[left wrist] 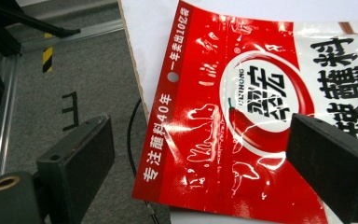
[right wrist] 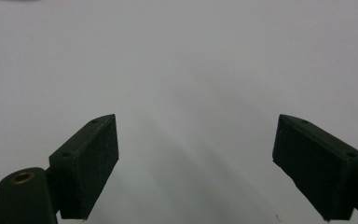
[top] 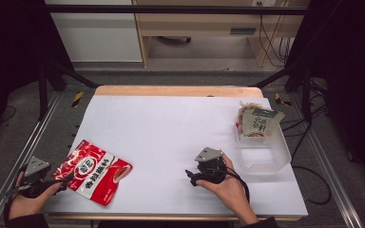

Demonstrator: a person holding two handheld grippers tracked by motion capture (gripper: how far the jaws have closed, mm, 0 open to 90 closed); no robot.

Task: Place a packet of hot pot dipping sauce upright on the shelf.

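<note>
We held both grippers spread apart: the left gripper (left wrist: 198,154) at the red packet (top: 94,171), seven o'clock, overhanging the table (top: 171,123) edge, might push it off; the right gripper (top: 193,176) empty.

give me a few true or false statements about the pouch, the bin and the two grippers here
1. The red pouch lies near the table's left edge. True.
2. The left gripper is shut on the pouch. False: its jaws stand wide apart, the pouch's edge between them.
3. The clear bin holds a packet. True.
4. The right gripper holds the packet. False: it is open over bare white table.
5. The pouch lies in the bin. False: it lies on the table, far from the bin.
</note>
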